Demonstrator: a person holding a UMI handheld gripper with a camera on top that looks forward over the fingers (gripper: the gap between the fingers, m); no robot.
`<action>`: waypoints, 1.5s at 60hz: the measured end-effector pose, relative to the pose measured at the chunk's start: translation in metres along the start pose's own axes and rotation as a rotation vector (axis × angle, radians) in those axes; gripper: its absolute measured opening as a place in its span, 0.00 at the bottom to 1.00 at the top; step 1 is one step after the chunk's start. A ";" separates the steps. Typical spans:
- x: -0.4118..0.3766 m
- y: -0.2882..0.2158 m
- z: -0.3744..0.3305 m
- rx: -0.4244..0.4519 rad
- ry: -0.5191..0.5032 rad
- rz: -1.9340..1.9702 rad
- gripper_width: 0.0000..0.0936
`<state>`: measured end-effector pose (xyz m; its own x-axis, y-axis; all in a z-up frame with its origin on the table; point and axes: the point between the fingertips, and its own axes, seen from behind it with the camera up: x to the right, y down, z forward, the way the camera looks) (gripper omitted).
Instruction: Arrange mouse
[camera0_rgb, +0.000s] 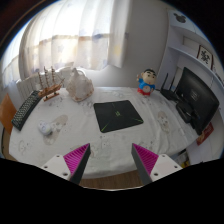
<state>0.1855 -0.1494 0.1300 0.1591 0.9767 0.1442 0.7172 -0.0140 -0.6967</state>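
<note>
A black mouse pad (118, 115) lies flat in the middle of the white table (100, 140), beyond my fingers. A small pale object that looks like the mouse (48, 127) rests on the table left of the pad, near the keyboard (27, 108). My gripper (111, 160) is open and empty, held above the table's near edge. Its pink pads (76, 157) stand wide apart with only bare tabletop between them.
A white bag-like object (77, 85) and a wooden rack (48, 84) stand at the back left. A blue and red toy figure (147, 83) stands at the back right. A dark monitor (198, 98) stands at the right. Curtains hang behind.
</note>
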 end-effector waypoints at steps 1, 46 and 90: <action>-0.001 0.000 0.000 0.001 -0.002 0.001 0.91; -0.209 0.016 -0.032 0.051 -0.290 -0.115 0.91; -0.304 0.006 0.098 0.200 -0.306 -0.088 0.91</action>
<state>0.0751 -0.4252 0.0135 -0.1288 0.9916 0.0143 0.5674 0.0855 -0.8190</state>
